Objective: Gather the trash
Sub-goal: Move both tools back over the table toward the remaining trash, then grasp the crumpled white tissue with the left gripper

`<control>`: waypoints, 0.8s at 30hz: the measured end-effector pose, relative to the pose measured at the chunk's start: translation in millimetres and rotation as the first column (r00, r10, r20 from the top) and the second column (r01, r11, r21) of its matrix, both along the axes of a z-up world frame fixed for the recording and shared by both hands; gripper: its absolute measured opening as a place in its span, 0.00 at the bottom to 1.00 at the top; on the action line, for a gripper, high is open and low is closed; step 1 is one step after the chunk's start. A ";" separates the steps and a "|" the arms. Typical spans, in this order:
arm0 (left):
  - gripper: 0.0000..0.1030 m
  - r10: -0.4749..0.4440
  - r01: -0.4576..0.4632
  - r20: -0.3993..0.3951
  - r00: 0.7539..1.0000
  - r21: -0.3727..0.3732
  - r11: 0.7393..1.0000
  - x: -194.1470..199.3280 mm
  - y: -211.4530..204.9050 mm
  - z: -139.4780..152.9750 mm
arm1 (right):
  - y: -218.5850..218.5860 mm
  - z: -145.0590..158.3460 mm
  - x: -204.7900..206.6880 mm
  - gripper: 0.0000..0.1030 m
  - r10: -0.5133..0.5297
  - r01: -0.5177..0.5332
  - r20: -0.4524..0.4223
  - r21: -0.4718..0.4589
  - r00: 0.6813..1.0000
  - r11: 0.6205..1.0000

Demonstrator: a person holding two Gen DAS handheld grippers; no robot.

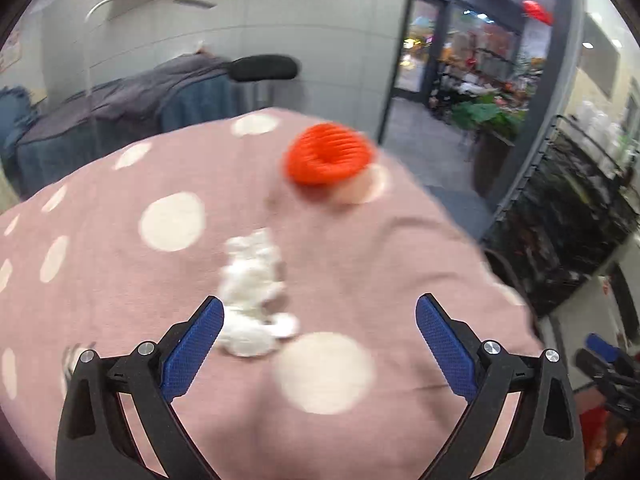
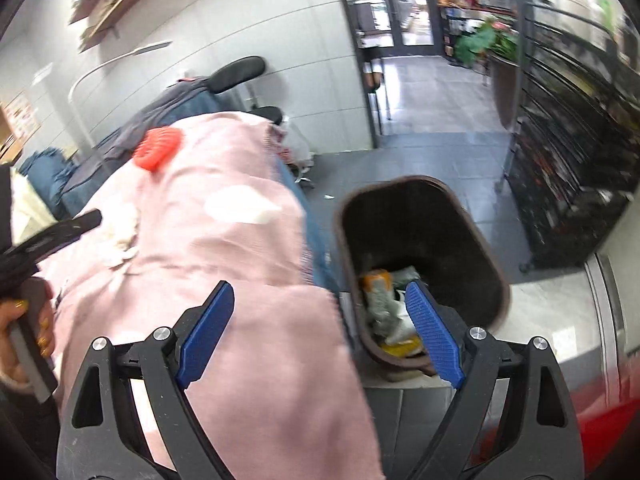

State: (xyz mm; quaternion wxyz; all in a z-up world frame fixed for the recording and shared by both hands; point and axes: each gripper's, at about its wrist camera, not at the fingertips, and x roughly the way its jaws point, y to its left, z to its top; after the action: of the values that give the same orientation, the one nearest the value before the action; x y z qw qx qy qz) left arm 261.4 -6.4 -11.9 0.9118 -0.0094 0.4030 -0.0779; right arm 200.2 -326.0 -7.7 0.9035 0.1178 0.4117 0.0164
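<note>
A crumpled white tissue (image 1: 254, 300) lies on a pink cloth with white dots (image 1: 360, 264). My left gripper (image 1: 320, 312) is open just above the cloth, its left finger (image 1: 196, 344) beside the tissue. An orange ribbed ring-shaped object (image 1: 328, 154) lies farther back on the cloth. In the right wrist view the tissue (image 2: 120, 240) and the orange object (image 2: 158, 148) show at the left. My right gripper (image 2: 320, 300) is open and empty over the cloth's edge, beside a dark brown bin (image 2: 420, 264) that holds wrappers and paper.
The cloth (image 2: 240, 248) covers a bed-like surface that drops off at the right. The bin stands on the floor just right of it. A black rack (image 2: 568, 152) lines the right wall. A black stool (image 1: 266, 68) and blue-grey bedding (image 1: 120, 120) stand behind.
</note>
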 end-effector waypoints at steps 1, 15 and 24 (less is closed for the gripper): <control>0.87 0.009 -0.009 -0.018 1.000 0.015 1.000 6.5 6.1 -5.0 | 5.5 3.0 2.8 0.84 0.015 -0.015 0.003 -0.004 1.000 1.000; 0.24 -0.005 -0.019 -0.222 0.975 -0.102 0.995 53.1 32.8 -50.7 | 105.8 32.8 75.3 0.84 0.280 -0.280 0.007 0.005 0.960 0.960; 0.19 0.036 -0.036 -0.002 0.999 -0.104 0.994 26.1 45.2 -5.8 | 193.0 41.9 151.3 0.83 0.409 -0.405 0.002 -0.133 0.913 0.905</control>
State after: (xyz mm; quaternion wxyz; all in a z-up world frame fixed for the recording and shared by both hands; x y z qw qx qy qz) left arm 287.5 38.8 -17.7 0.9114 -0.0641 0.3981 -0.0822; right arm 351.5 -133.1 34.2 0.8920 -0.0300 0.4139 0.1792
